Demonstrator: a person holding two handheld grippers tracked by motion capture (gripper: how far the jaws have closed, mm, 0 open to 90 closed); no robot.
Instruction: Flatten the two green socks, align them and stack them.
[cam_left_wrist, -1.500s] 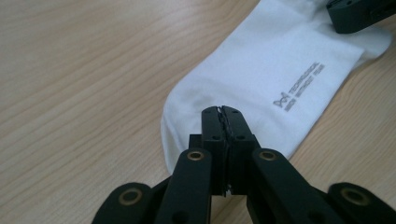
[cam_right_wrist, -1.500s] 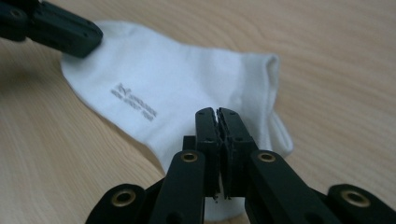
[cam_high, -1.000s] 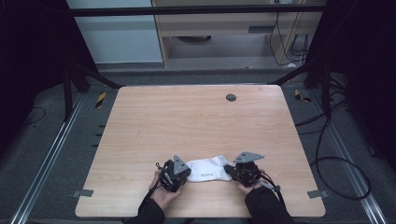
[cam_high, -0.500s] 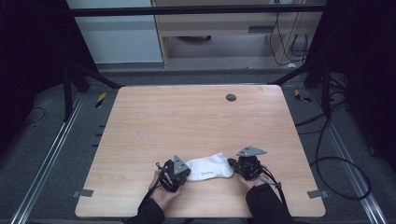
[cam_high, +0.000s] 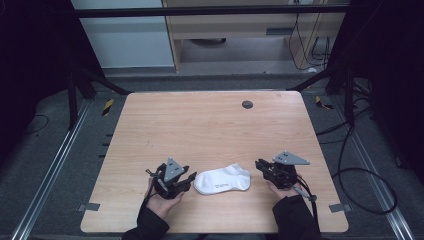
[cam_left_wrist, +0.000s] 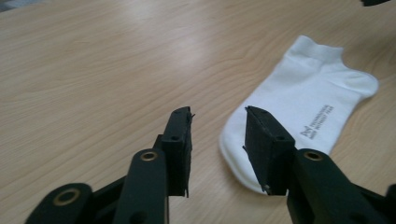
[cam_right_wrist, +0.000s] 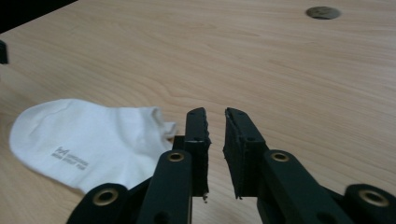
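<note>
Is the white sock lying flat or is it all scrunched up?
Flat. The white sock lies spread out on the table, its printed side up. The left claw and right claw are off it.

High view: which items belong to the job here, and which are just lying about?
In the job:
- flat white fabric ankle sock with grey print, lying on the table between the claws
- left claw, open, beside the sock's toe end
- right claw, slightly open, by the sock's cuff

Lying about:
- round dark grommet at the far edge of the light wooden table
</note>
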